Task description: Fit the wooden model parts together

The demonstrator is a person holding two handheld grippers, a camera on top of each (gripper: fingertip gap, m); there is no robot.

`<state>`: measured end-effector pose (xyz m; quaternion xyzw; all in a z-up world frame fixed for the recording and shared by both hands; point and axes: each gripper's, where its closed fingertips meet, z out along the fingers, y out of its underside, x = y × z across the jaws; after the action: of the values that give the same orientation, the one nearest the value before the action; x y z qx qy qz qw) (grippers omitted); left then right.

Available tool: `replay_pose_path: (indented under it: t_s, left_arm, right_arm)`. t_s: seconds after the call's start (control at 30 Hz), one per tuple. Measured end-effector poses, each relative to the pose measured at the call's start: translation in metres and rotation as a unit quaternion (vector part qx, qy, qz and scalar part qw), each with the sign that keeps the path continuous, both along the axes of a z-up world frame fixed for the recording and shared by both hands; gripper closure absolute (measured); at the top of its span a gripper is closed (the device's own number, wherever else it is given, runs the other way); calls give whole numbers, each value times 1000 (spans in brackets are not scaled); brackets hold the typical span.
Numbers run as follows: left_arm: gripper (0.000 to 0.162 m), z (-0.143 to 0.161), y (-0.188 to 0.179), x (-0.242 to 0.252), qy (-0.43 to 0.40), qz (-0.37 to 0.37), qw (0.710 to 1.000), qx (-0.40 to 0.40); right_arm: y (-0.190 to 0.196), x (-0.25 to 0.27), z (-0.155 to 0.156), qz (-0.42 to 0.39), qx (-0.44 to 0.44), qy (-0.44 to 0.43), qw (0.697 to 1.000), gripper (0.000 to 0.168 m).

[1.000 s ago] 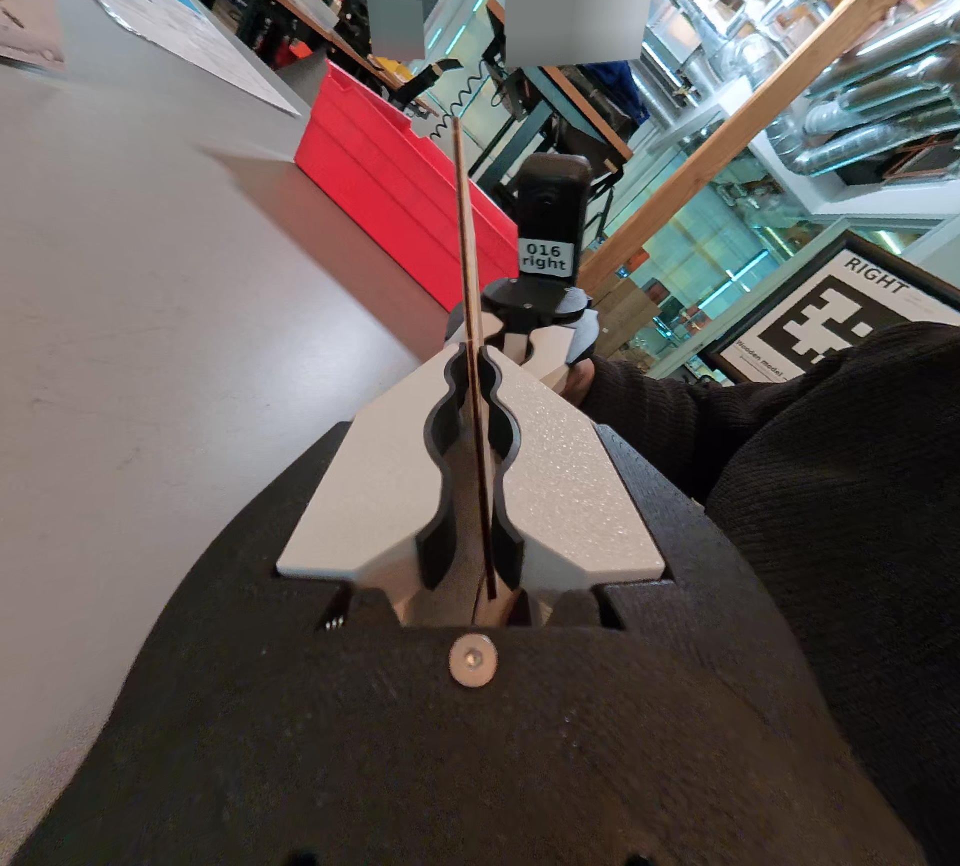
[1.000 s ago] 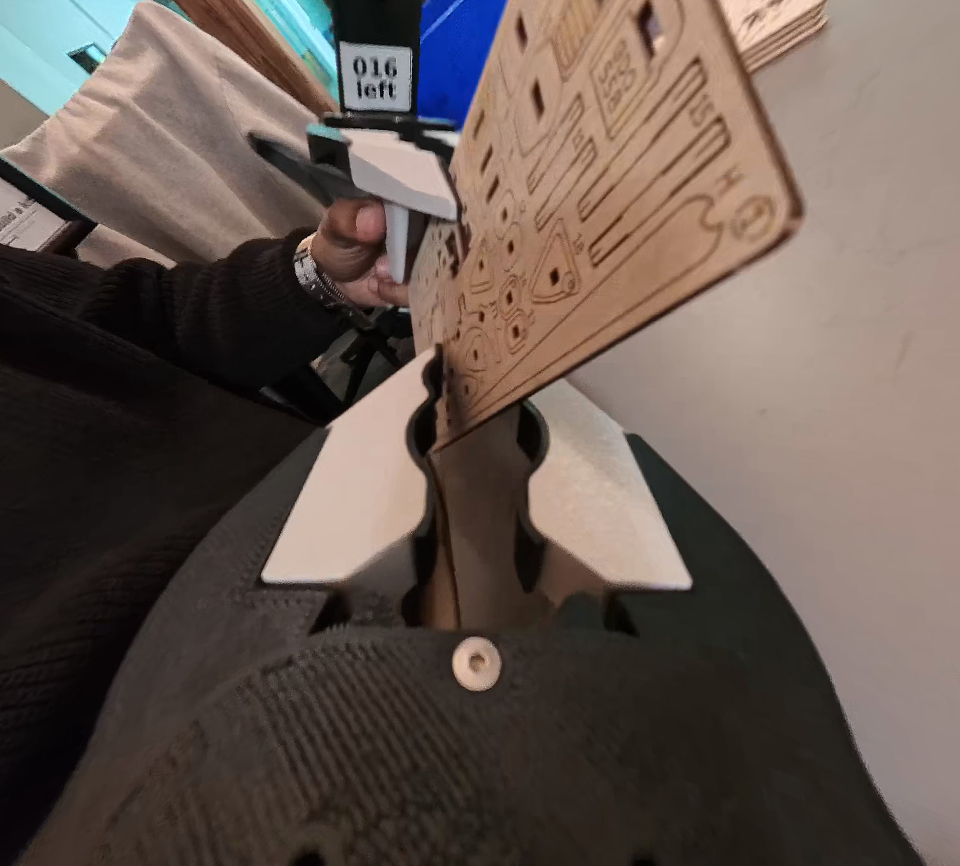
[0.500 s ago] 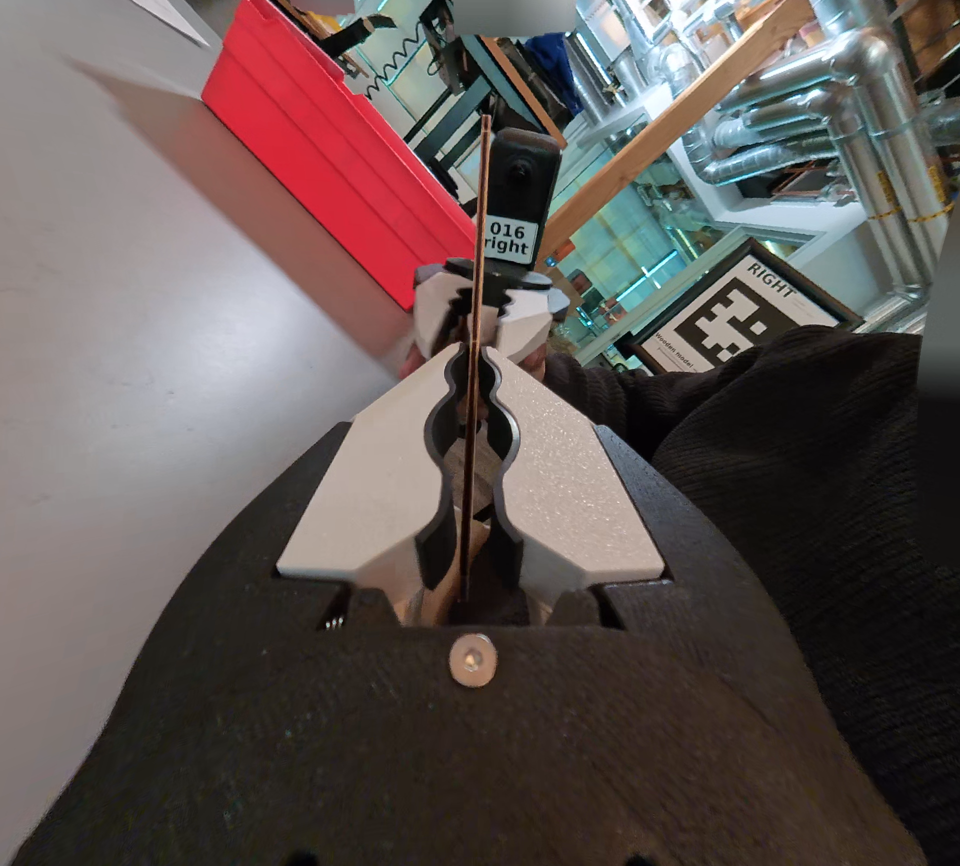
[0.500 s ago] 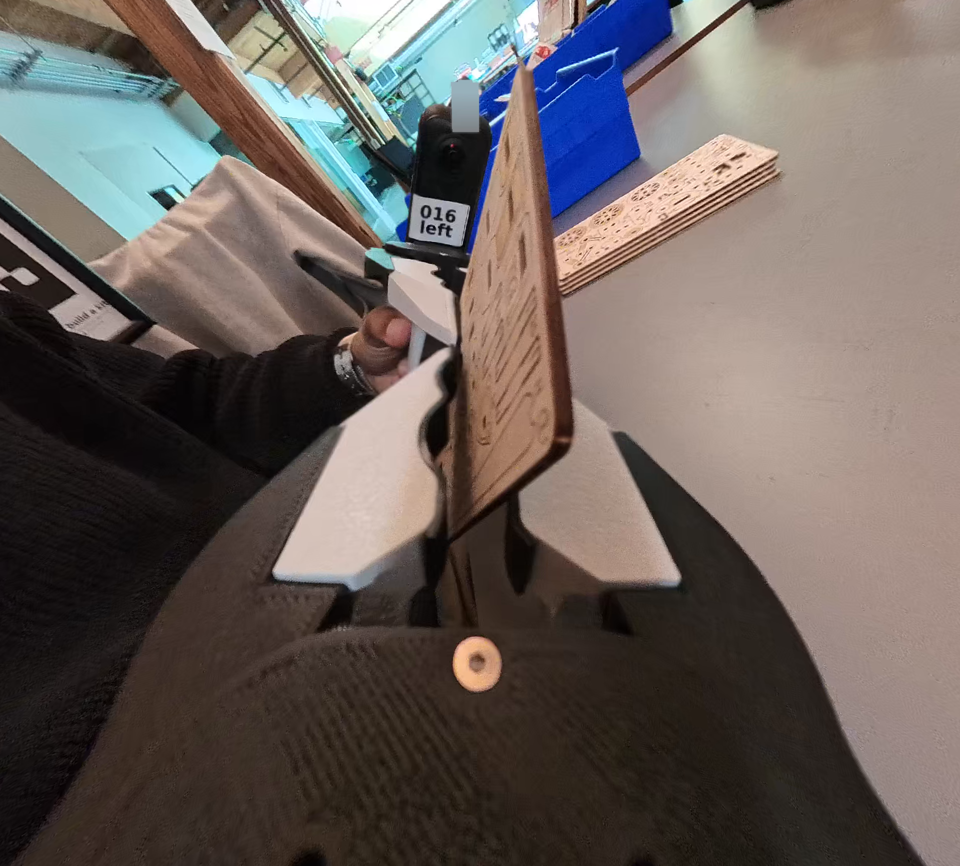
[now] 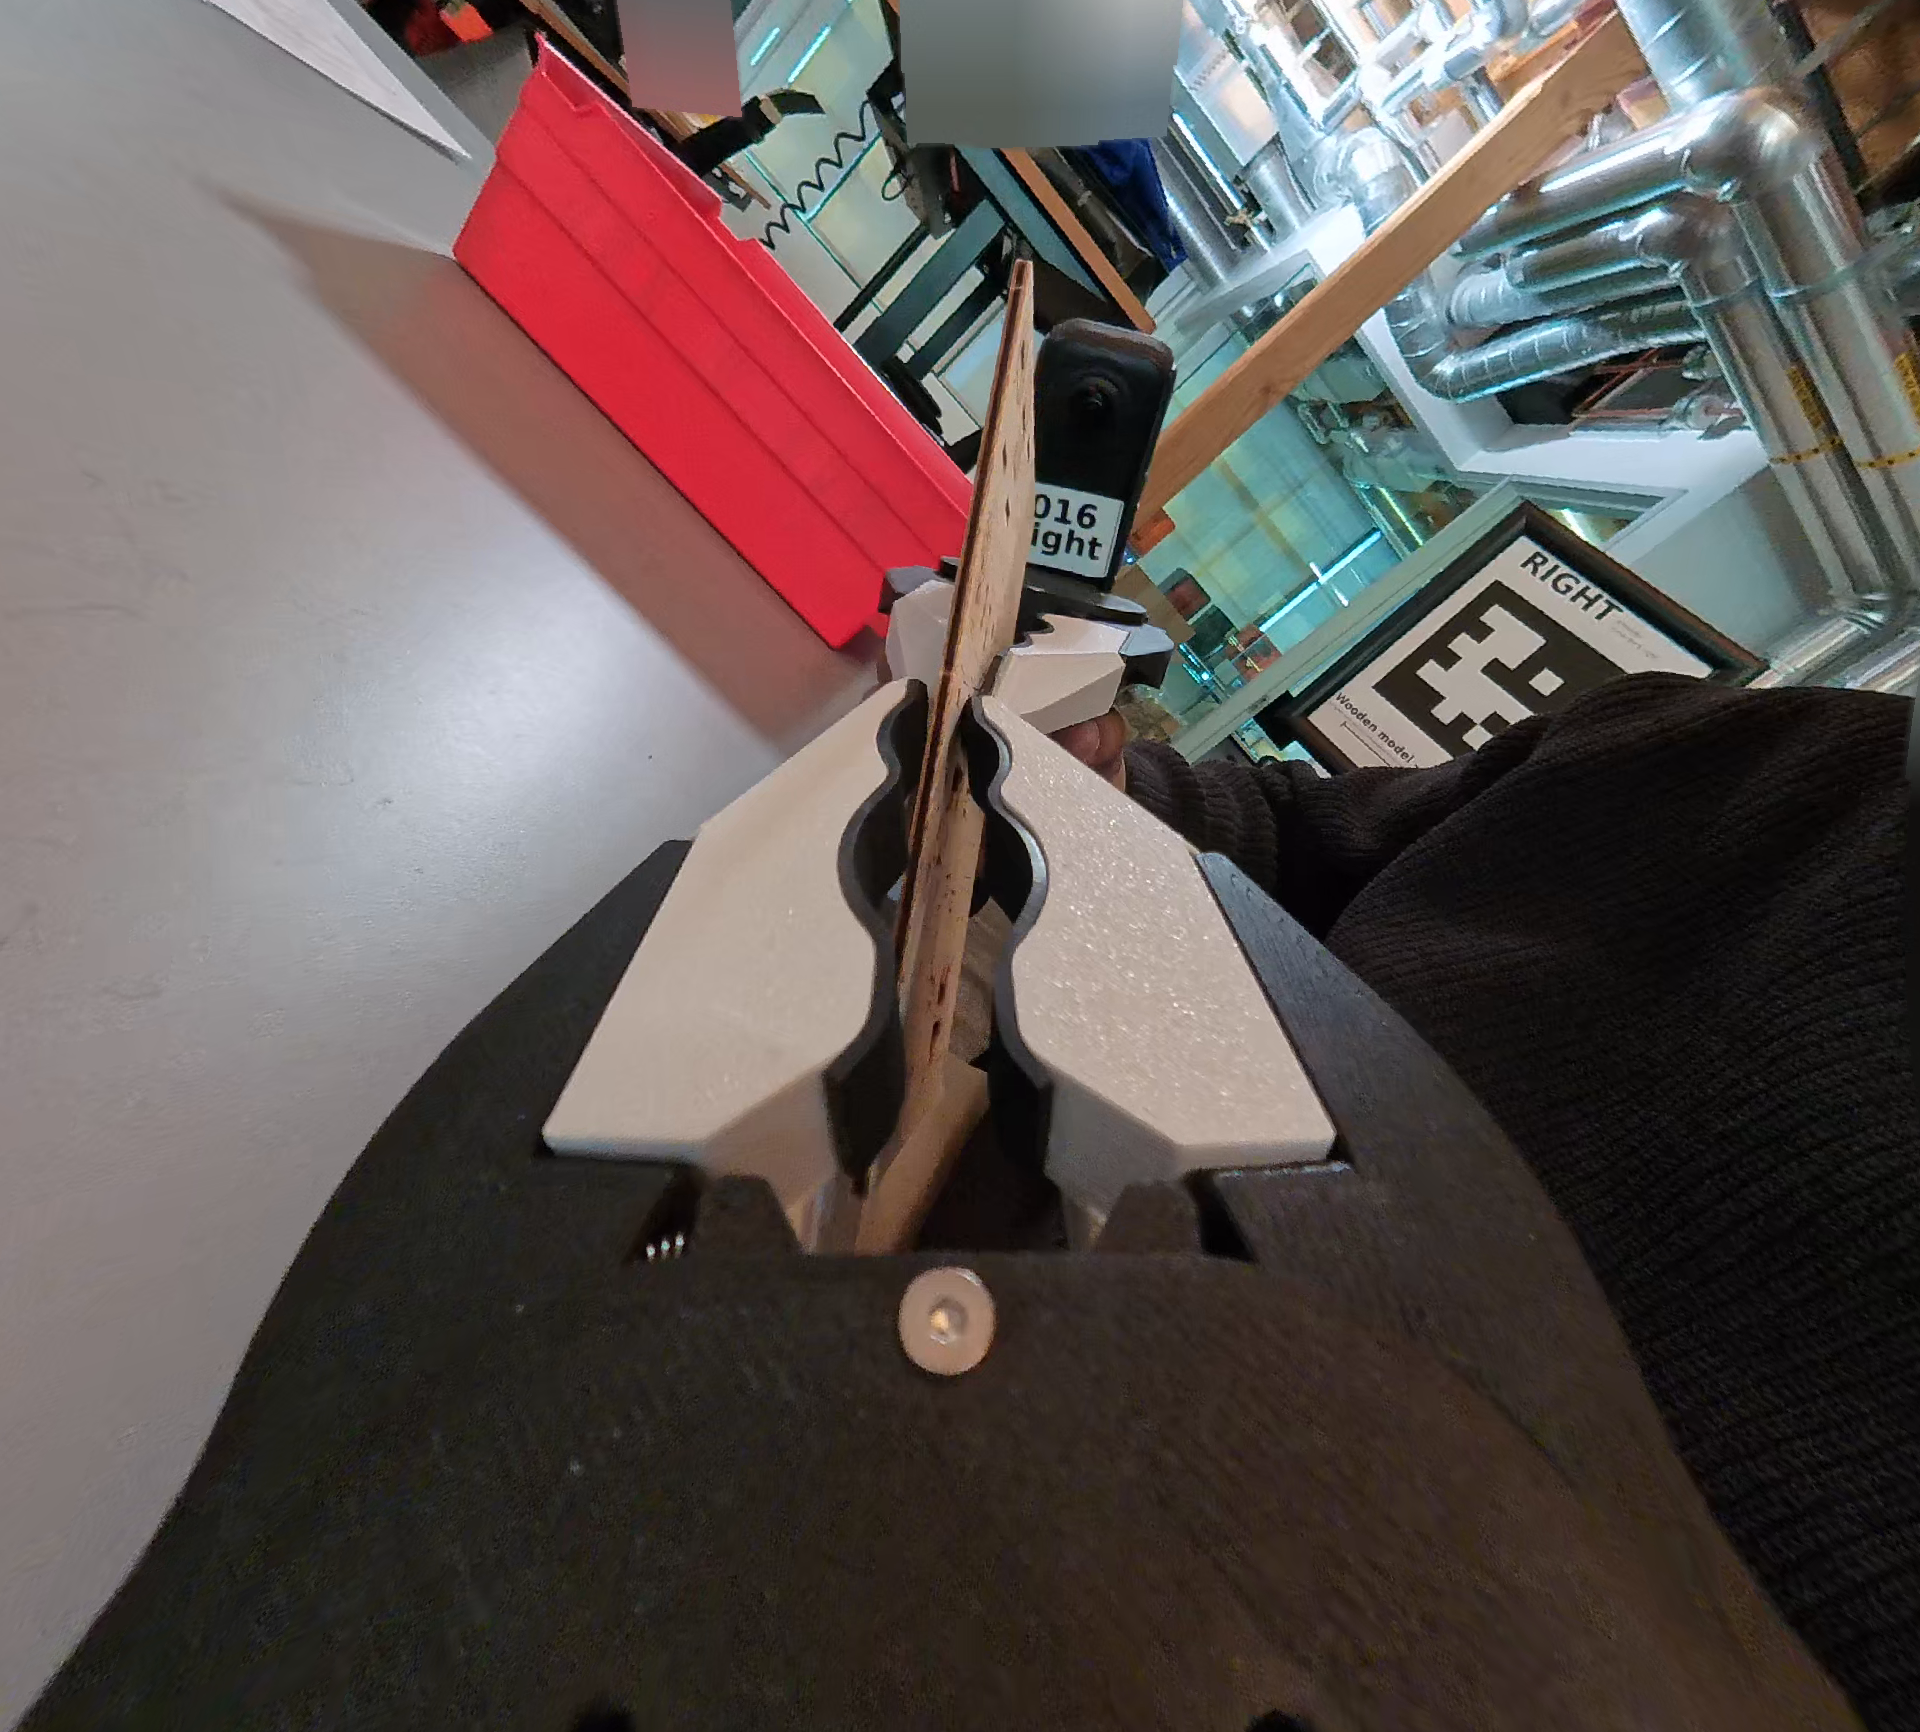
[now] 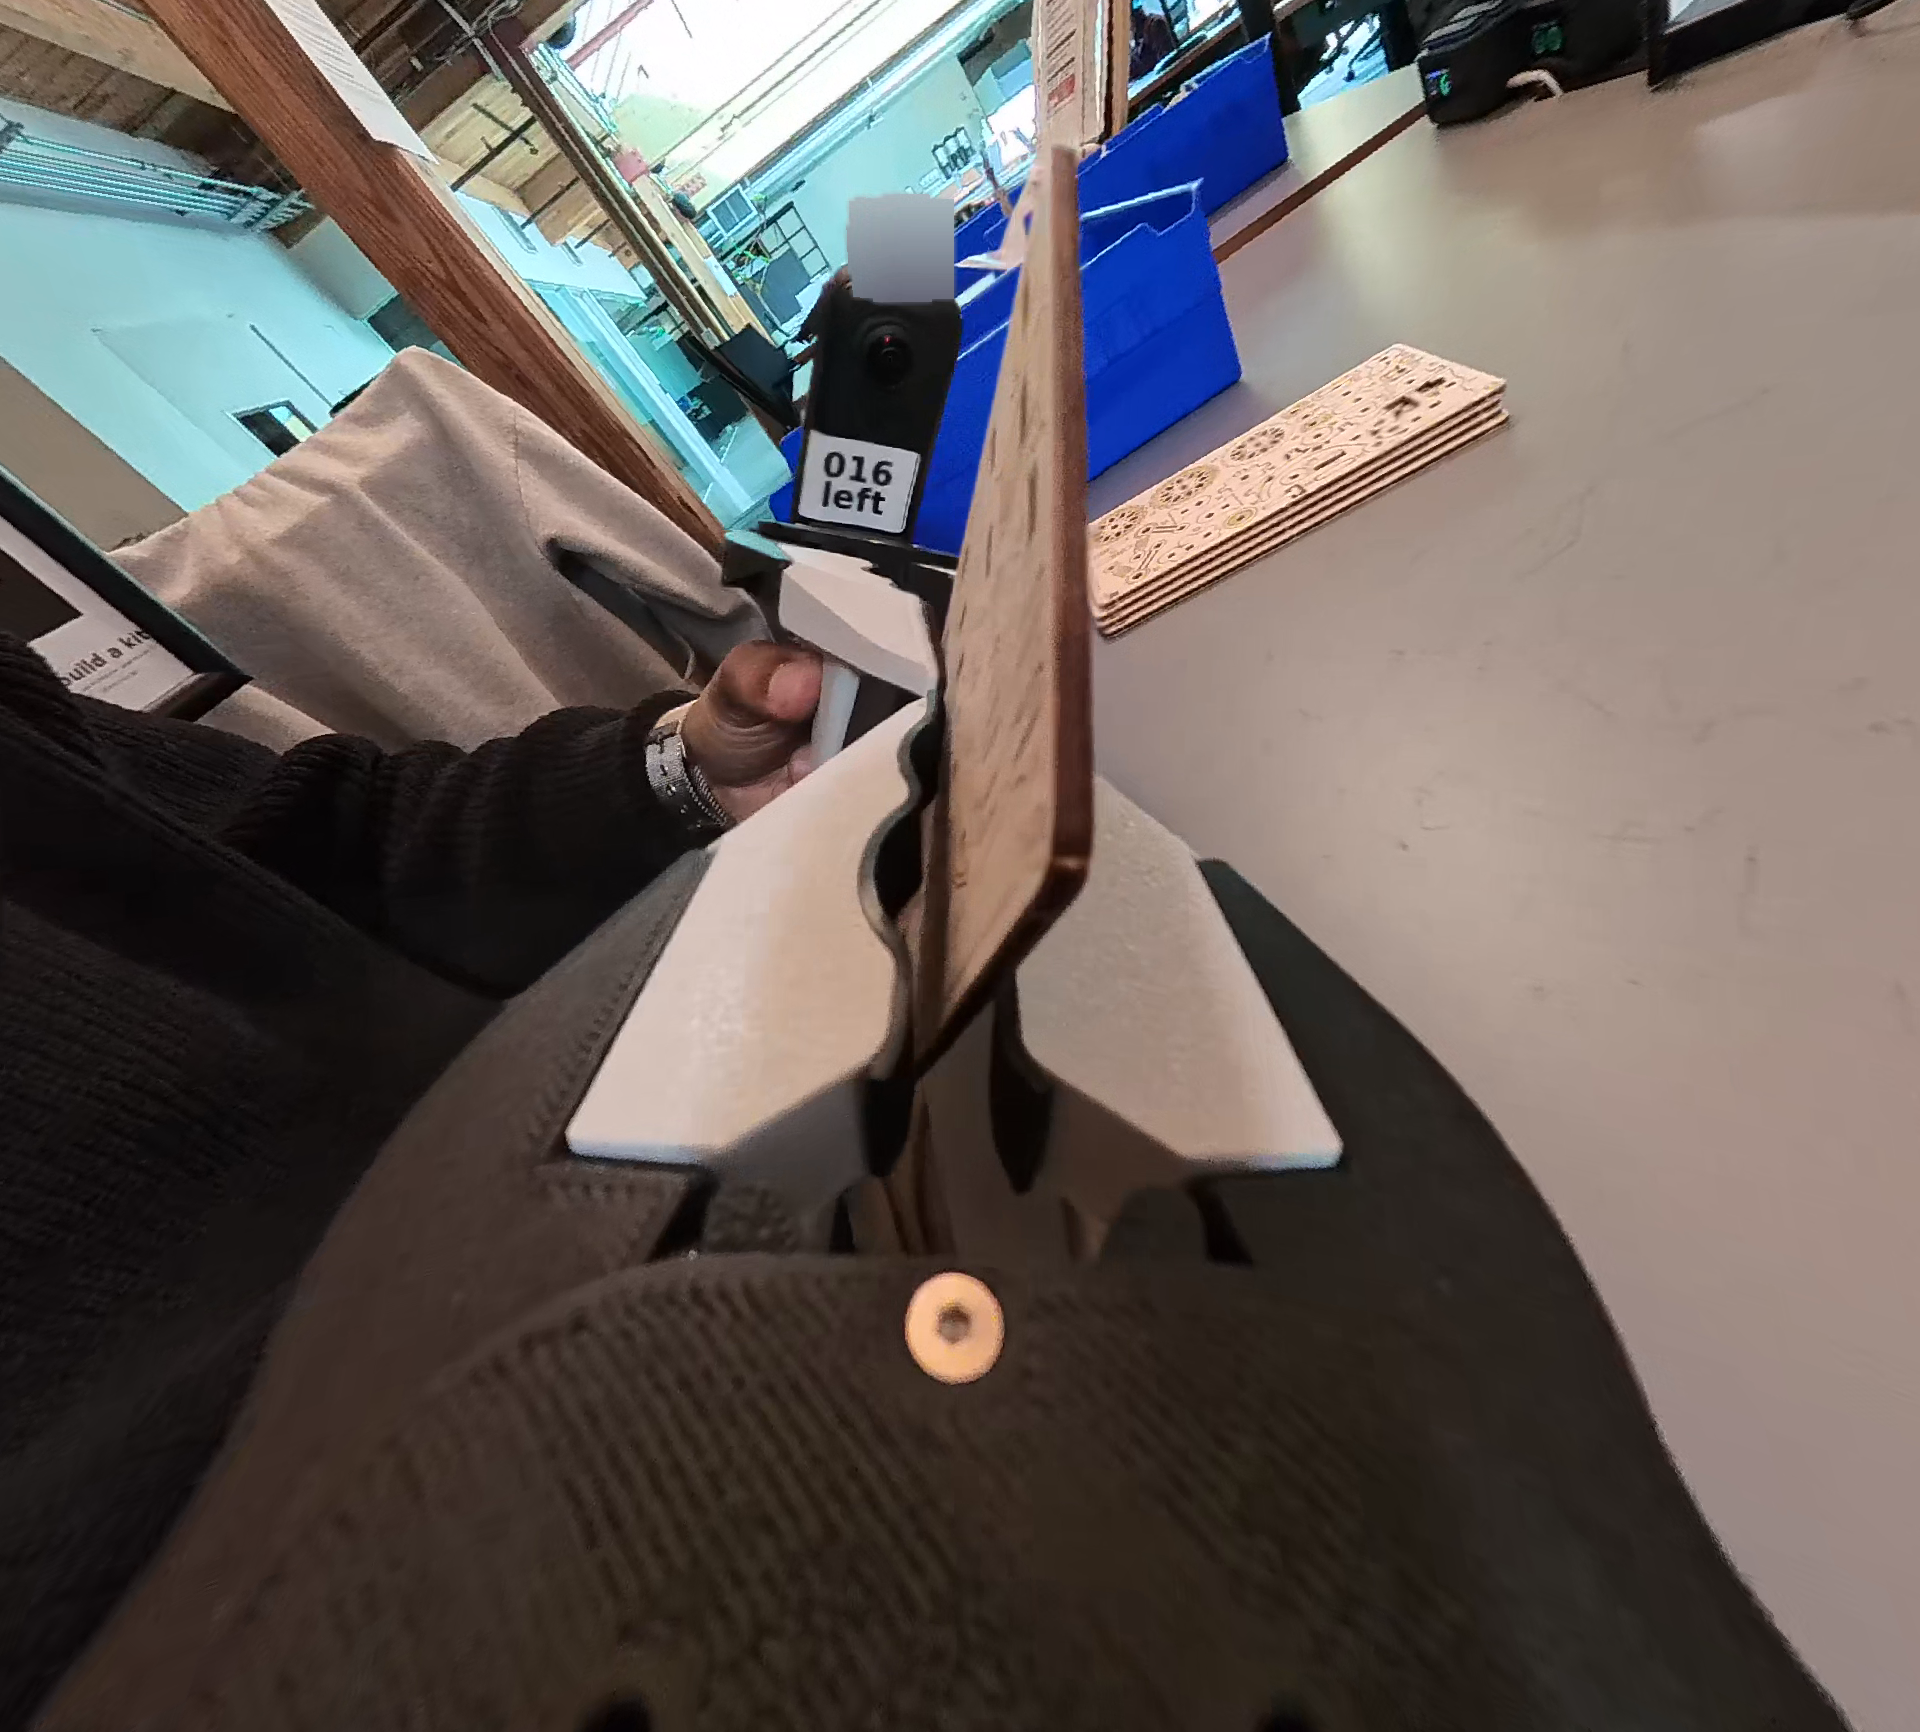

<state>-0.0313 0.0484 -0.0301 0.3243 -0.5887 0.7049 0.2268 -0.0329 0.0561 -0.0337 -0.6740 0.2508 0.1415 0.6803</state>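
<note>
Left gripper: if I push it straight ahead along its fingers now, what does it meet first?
Most likely the right gripper, directly ahead and clamped on the far end of the same wooden parts sheet that the left gripper holds. The gap between them looks short, though depth is unclear.

Left hand-held gripper point(image 5: 948, 726) and right hand-held gripper point(image 6: 940, 747) seemingly clamped, face to face.

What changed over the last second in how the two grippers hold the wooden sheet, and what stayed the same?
The wooden sheet swung from broad face-on in the right wrist view to nearly edge-on. Both the left gripper and right gripper stayed shut on it; the stack of sheets stayed on the table.
</note>
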Motion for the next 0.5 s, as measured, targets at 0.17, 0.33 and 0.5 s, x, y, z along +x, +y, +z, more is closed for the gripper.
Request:
replay_pose_path:
  t_s: [0.17,0.33,0.5]
  left_arm:
    - [157,1,3,2,0,8,1000,-5]
    - [160,4,9,8,8,23,999,-20]
    - [160,3,9,8,-4,29,1000,-8]
  right_arm:
    - [-1,2,2,-8,5,-3,1000,165]
    - [-5,6,3,-16,13,4,1000,164]
    - [-5,6,2,-15,11,13,1000,166]
